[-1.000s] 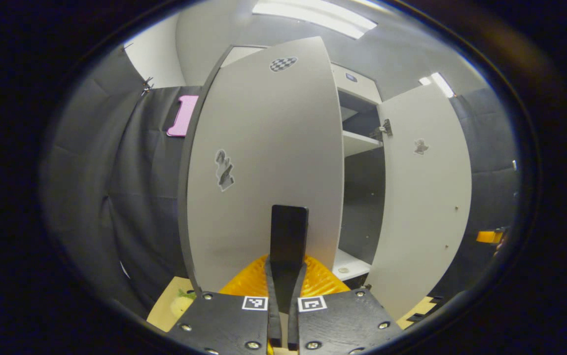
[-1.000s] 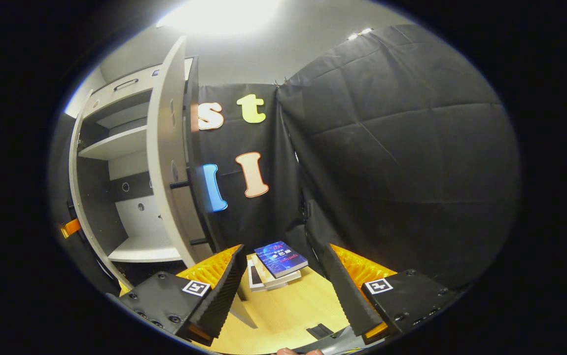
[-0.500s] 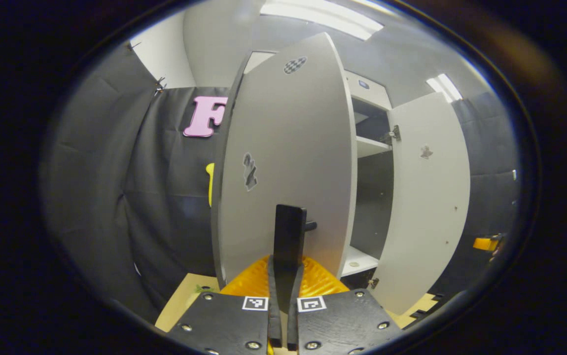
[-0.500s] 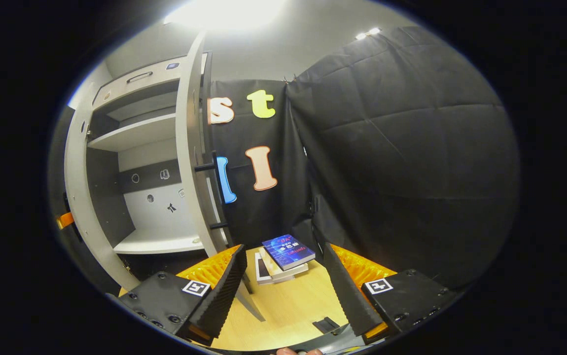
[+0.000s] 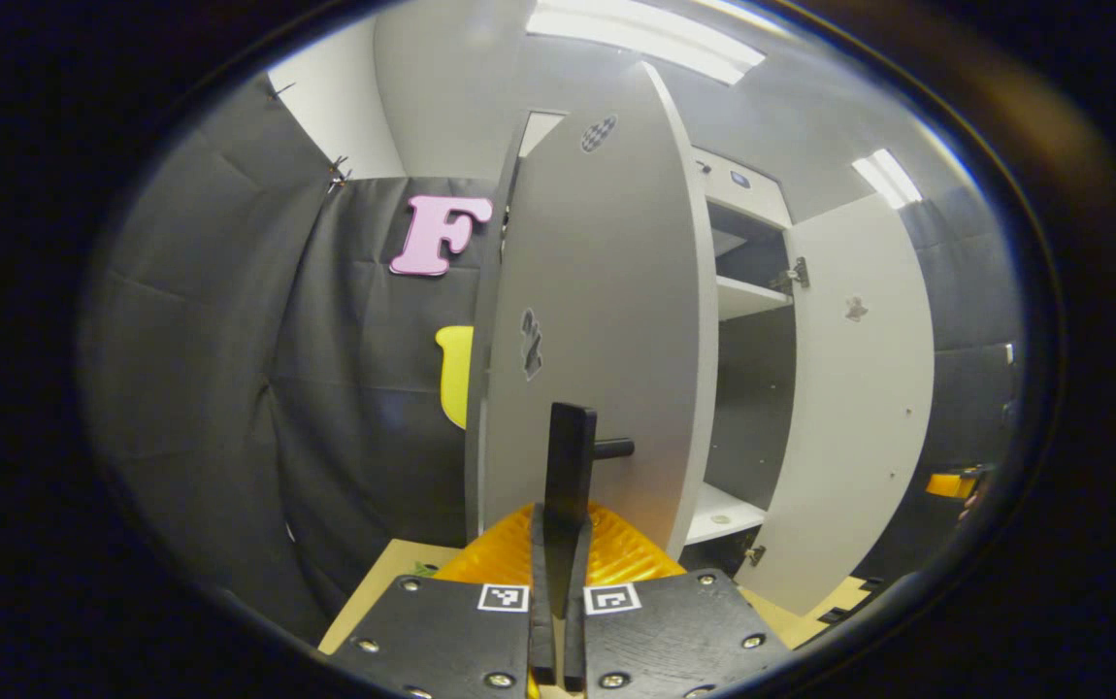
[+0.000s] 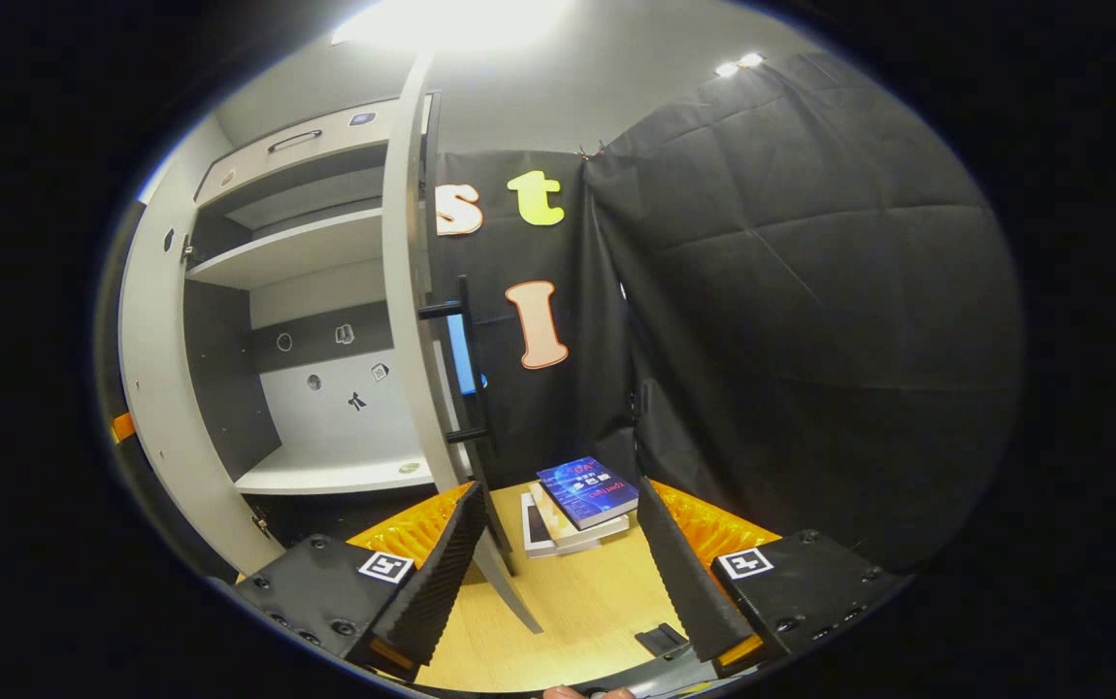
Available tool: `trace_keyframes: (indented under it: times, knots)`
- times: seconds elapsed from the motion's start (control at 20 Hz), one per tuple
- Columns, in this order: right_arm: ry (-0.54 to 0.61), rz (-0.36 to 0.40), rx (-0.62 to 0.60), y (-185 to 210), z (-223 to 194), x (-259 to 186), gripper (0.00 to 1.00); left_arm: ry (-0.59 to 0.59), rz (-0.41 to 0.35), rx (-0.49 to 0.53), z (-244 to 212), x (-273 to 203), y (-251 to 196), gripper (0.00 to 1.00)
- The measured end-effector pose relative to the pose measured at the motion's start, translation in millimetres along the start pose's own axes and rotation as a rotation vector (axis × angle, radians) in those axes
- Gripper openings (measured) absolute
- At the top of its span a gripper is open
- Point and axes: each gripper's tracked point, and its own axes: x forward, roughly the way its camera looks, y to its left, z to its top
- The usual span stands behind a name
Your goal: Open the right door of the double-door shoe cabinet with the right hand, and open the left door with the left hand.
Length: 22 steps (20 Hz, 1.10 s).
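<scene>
Left gripper (image 5: 558, 544) fingers clamp the left grey door's (image 5: 597, 320) black bar handle (image 5: 570, 466); right gripper (image 6: 558, 573) fingers spread wide, holding nothing; no writing legible

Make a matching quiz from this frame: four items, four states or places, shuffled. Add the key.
Items:
1. left gripper
2. right gripper
3. books
4. right door

States:
A. stacked on the floor
B. open, holding nothing
C. shut on the left door's handle
D. swung open, nothing gripping it

Pairs: 1-C, 2-B, 3-A, 4-D
</scene>
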Motion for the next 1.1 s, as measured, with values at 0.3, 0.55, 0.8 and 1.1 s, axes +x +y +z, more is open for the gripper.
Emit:
trace_keyframes:
  times: [0.3,0.55,0.8,1.1]
  knots:
    - [-0.001,0.048,-0.022,18.4,-0.9,3.4,0.98,-0.012,0.073,-0.088,2.7,-9.6,37.3,0.06]
    - [0.004,0.064,-0.042,23.4,-6.4,1.7,0.98,-0.006,0.075,-0.126,-3.9,-4.3,85.0,0.02]
    - [-0.016,0.066,-0.046,28.6,3.4,0.5,0.98,-0.023,0.070,-0.155,-0.5,-14.1,85.0,0.02]
    - [-0.038,0.077,-0.054,31.3,9.6,-3.5,0.98,-0.014,0.129,-0.152,4.8,-49.7,80.6,0.02]
